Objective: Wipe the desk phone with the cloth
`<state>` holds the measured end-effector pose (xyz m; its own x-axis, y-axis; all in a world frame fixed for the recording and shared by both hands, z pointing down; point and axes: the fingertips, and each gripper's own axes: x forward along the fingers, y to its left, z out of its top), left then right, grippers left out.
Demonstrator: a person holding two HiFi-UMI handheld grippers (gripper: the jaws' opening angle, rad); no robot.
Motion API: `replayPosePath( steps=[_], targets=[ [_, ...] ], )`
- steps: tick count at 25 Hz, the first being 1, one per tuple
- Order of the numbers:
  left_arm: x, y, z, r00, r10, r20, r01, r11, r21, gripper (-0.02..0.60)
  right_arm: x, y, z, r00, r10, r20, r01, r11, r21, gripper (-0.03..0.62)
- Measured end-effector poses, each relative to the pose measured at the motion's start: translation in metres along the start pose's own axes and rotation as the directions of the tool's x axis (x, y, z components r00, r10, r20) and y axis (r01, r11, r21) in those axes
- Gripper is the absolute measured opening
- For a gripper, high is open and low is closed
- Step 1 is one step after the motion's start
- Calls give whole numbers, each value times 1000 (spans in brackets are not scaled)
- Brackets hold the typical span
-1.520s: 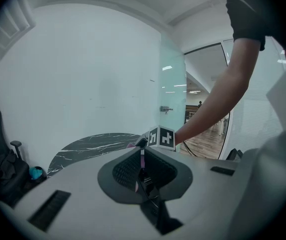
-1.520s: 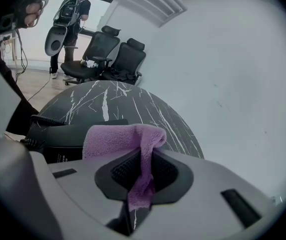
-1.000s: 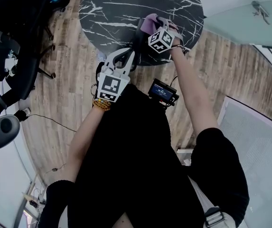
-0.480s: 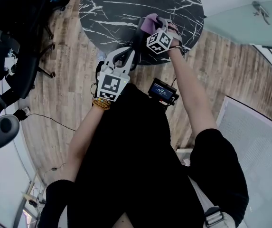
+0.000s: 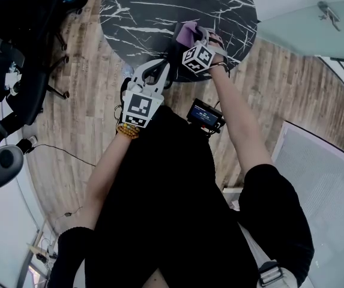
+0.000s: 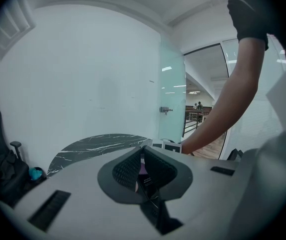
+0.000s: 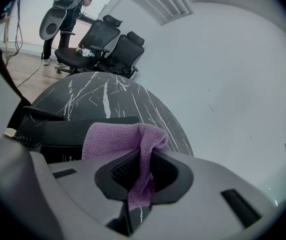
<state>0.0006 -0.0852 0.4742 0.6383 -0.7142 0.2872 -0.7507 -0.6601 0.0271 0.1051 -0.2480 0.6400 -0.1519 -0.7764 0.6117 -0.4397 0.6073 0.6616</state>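
Note:
A purple cloth (image 7: 114, 137) hangs from my right gripper (image 7: 143, 168), which is shut on it, and it drapes onto the black desk phone (image 7: 65, 133). The phone's coiled cord (image 7: 39, 113) lies to its left. In the head view the right gripper (image 5: 190, 41) holds the cloth (image 5: 187, 31) over the phone (image 5: 173, 51) near the front edge of the round black marble table (image 5: 147, 11). My left gripper (image 5: 161, 69) hovers at the table's edge beside the phone. Its jaws (image 6: 141, 156) are shut with nothing gripped.
Black office chairs (image 5: 9, 71) stand left of the table on the wood floor, also seen far off (image 7: 105, 39). A person (image 7: 68, 6) stands by them. A small screen device (image 5: 206, 115) hangs at my waist. A glass door (image 5: 304, 29) is right of the table.
My right gripper has slid the cloth a little left and toward me across the phone. The left gripper has stayed put.

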Motion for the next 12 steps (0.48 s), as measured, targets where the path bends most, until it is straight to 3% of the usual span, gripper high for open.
replayPosePath(
  steps=[12],
  targets=[
    [0,-4,-1,1000,-7,5,7,1000,1,31,-7,22,-4,999,32,-26,-31,999,21,49]
  ],
)
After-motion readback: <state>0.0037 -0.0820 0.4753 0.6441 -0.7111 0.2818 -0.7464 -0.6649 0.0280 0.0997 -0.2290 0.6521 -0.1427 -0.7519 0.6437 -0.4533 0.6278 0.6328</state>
